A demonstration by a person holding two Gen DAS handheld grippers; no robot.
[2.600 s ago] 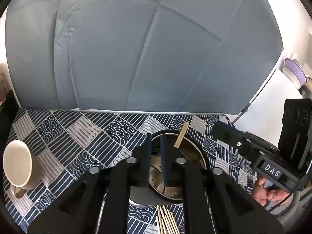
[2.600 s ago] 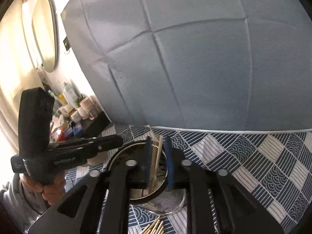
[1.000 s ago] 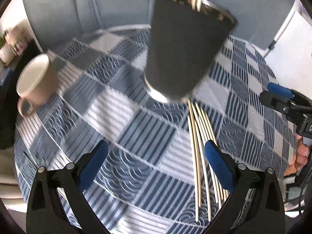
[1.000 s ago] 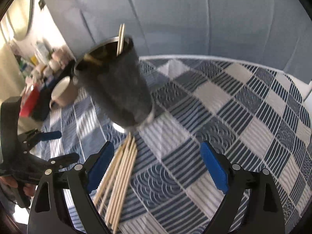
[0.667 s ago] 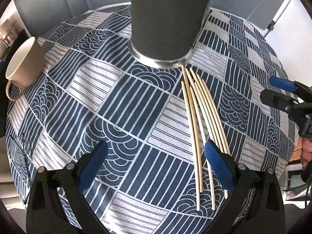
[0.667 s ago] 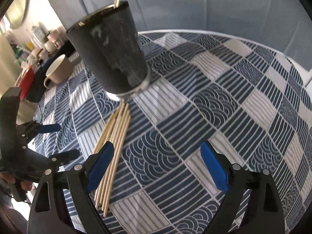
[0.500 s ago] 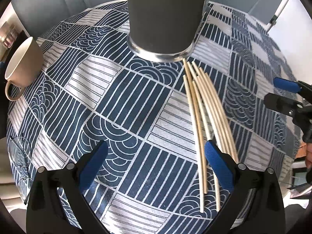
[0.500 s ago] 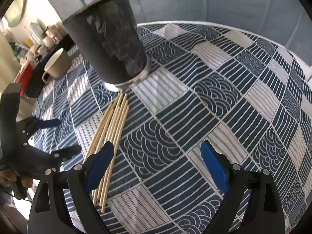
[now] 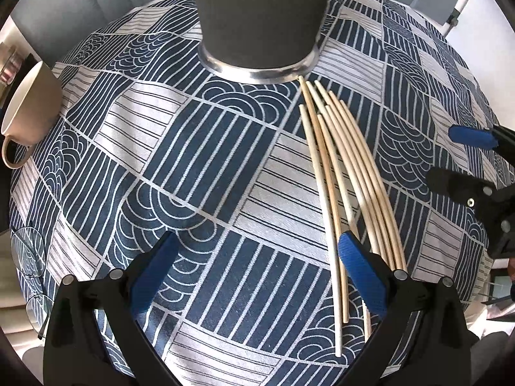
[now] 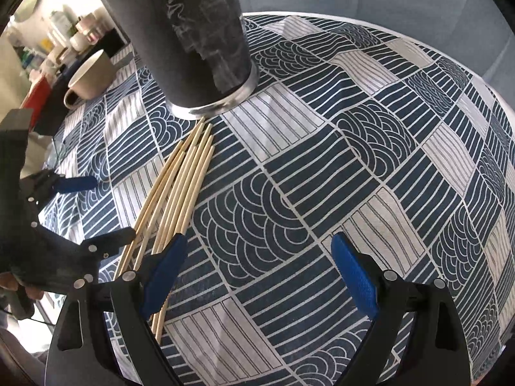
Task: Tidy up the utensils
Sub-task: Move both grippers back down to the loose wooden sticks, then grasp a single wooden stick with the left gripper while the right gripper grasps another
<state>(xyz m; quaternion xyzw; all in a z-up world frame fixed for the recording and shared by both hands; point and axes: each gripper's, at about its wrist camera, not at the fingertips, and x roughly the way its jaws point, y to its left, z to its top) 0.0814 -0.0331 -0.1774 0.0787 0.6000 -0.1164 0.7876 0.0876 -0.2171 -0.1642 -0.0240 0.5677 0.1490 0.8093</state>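
Note:
Several pale wooden chopsticks (image 9: 346,173) (image 10: 180,186) lie side by side on the patterned tablecloth, their far ends touching the foot of a tall dark utensil holder (image 9: 260,16) (image 10: 190,38) with a metal base. My left gripper (image 9: 257,273) is open low over the cloth, its right fingertip over the near part of the bundle. My right gripper (image 10: 257,273) is open too, its left fingertip beside the chopsticks' near ends. Each gripper shows in the other's view: the right gripper (image 9: 463,157) and the left gripper (image 10: 93,212).
A beige mug (image 9: 29,112) (image 10: 91,77) stands left of the holder. The blue and white tablecloth (image 9: 206,167) covers a round table. Eyeglasses (image 9: 29,251) lie at its left edge. A cluttered shelf (image 10: 64,35) stands beyond the mug.
Both grippers, earlier shut above the holder's mouth, are open and have dropped low to the cloth near the chopsticks. Over the last second both views closed in on the bundle.

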